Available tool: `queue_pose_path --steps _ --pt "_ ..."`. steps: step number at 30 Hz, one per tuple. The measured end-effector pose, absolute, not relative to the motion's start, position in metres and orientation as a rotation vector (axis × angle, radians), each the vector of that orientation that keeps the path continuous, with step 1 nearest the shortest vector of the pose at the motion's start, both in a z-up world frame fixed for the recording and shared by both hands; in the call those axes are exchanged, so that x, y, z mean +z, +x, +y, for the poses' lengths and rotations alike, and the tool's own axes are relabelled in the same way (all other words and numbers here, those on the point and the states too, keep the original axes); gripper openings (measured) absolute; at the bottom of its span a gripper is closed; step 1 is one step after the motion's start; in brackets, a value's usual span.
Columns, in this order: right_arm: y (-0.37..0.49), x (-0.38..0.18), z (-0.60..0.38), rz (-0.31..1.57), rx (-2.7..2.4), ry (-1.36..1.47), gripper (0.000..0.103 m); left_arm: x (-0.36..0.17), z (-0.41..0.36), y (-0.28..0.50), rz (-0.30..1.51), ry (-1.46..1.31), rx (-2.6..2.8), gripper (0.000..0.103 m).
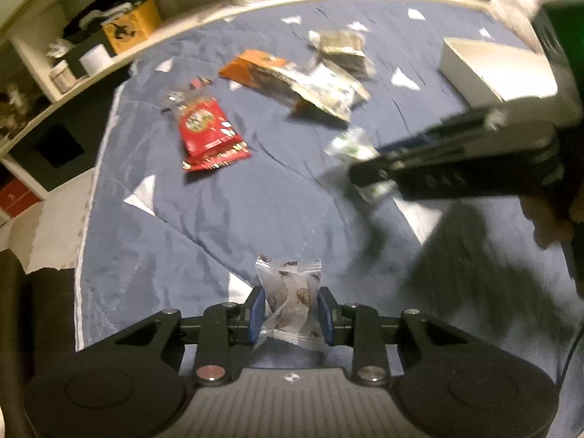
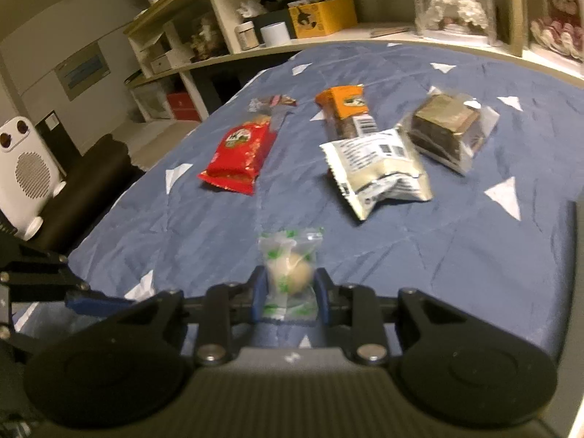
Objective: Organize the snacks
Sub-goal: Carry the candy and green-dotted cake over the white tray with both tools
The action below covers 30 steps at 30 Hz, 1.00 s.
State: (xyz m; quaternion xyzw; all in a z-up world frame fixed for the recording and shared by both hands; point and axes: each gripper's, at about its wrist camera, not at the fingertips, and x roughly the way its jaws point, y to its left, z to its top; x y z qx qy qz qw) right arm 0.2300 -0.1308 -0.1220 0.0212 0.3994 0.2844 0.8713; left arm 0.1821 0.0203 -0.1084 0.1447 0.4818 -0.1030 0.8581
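My left gripper [image 1: 291, 310] is shut on a clear-wrapped brown-patterned candy [image 1: 290, 292] over the blue quilt [image 1: 219, 219]. My right gripper [image 2: 290, 292] is shut on a green-printed clear packet with a pale round sweet [image 2: 290, 273]; the same gripper [image 1: 368, 179] shows blurred at the right of the left wrist view, the green packet [image 1: 352, 144] at its tip. Farther back lie a red snack bag [image 2: 241, 153], an orange-topped pack [image 2: 345, 109], a white pouch [image 2: 379, 168] and a clear-wrapped brown block [image 2: 447, 127]. The red bag [image 1: 206, 131] sits left of centre in the left wrist view.
A white box [image 1: 492, 69] stands on the quilt at the far right. Shelves [image 2: 255, 25] with a yellow box, jars and boxed dolls run behind the quilt. A white heater [image 2: 25, 171] and a dark chair [image 2: 98, 182] stand off its left edge.
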Motion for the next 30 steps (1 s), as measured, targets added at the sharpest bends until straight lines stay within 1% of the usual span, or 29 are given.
queue_pose_path --steps 17,30 --pt "0.206 -0.092 -0.152 0.782 0.53 0.067 0.032 -0.074 0.032 0.181 0.862 0.112 -0.116 0.033" --pt "0.177 -0.052 -0.188 0.71 0.449 0.083 0.032 -0.047 0.009 0.168 0.745 0.045 -0.19 0.033"
